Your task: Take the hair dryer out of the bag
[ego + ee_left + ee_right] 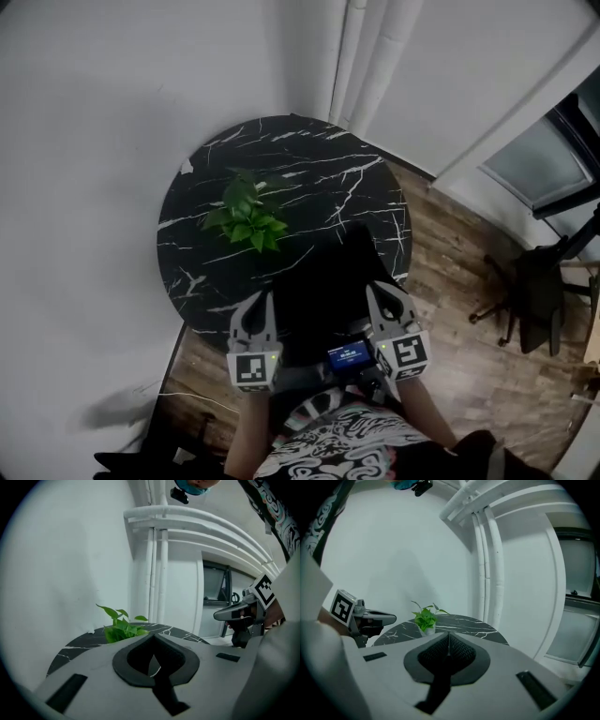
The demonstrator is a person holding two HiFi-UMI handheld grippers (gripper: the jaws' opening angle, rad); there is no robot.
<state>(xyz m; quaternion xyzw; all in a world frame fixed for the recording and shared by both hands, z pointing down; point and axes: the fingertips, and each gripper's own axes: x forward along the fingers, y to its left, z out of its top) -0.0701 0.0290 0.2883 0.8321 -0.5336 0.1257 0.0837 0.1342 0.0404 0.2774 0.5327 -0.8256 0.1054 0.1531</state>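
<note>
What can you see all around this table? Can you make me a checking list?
Surface: round black marble table on a wood floor.
Job's things: black bag at the table's near edge; hair dryer not seen.
Clutter: small green plant on the table.
Grippers: left hand-held gripper and right hand-held gripper are both shut and empty, one on each side of the bag.
Cables: thin pale line on the floor, maybe a cord.
Surroundings: white wall, white pipes, black chair, window.

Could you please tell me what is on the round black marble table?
A small green leafy plant stands on the round black marble table; a black bag seems to rest at the near edge. Its contents are hidden.
</note>
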